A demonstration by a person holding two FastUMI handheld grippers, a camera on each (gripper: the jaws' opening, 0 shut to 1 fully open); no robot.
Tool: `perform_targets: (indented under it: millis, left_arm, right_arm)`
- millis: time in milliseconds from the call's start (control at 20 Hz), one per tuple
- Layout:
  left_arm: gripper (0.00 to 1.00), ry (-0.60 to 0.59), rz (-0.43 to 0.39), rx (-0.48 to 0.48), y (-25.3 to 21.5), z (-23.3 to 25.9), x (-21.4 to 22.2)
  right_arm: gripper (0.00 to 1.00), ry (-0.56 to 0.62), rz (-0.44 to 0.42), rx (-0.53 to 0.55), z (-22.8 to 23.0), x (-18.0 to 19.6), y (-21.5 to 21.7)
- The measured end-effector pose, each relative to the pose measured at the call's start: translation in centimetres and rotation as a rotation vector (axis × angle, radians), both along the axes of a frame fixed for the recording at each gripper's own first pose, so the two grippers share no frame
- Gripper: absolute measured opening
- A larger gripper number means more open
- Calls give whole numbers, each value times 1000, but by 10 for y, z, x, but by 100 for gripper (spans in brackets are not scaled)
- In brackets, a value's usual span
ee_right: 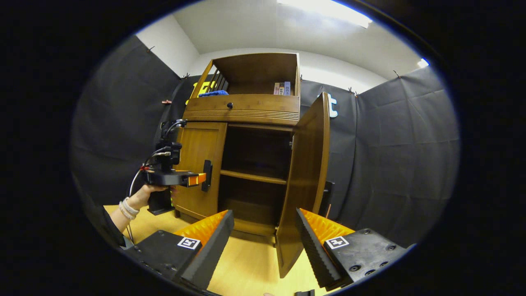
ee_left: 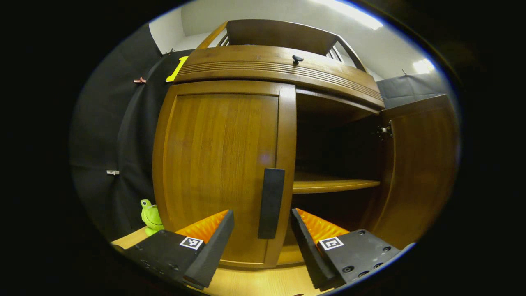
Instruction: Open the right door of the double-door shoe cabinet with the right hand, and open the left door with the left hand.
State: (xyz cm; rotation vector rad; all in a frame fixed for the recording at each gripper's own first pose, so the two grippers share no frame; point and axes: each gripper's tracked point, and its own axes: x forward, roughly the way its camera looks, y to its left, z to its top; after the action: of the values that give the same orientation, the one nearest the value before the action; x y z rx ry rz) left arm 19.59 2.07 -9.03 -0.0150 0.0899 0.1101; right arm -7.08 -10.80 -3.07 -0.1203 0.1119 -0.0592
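The wooden shoe cabinet [ee_left: 283,70] stands close ahead in the left gripper view. Its left door [ee_left: 218,164] is closed, and the dark vertical handle [ee_left: 271,203] sits just beyond the gap between my fingers. My left gripper [ee_left: 261,246] is open and touches nothing. The right door [ee_left: 423,164] is swung wide open. In the right gripper view the right door [ee_right: 306,181] stands edge-on, out toward me, and my right gripper [ee_right: 263,242] is open and empty, back from it. A hand holds the left gripper [ee_right: 200,179] right at the left door's handle [ee_right: 207,174].
Inside the cabinet a shelf [ee_left: 333,185] crosses the dark interior. Above the doors is a drawer with a small knob [ee_left: 297,58]. The top compartment holds books [ee_right: 281,88] and a blue cloth [ee_right: 213,93]. A green frog toy [ee_left: 151,216] sits left of the cabinet on the wooden floor [ee_right: 246,263].
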Motion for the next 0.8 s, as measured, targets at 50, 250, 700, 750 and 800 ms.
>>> perform_targets:
  millis: [50,250,700,750,800]
  left_arm:
    - [84,7,-6,5,0,-4,9]
    - [86,-1,-9,18,1,-11,33]
    - [65,9,-11,-9,-2,-17,56]
    - [57,4,-7,-3,-5,-15,55]
    - [47,7,2,15,-4,-15,54]
  right_arm:
    - [94,13,2,-4,-4,0,-1]
    - [95,51,19,13,-18,4,0]
    - [96,90,-4,56,-32,6,-13]
    - [96,90,-8,57,-32,6,-14]
    - [96,91,-8,59,-32,5,-14]
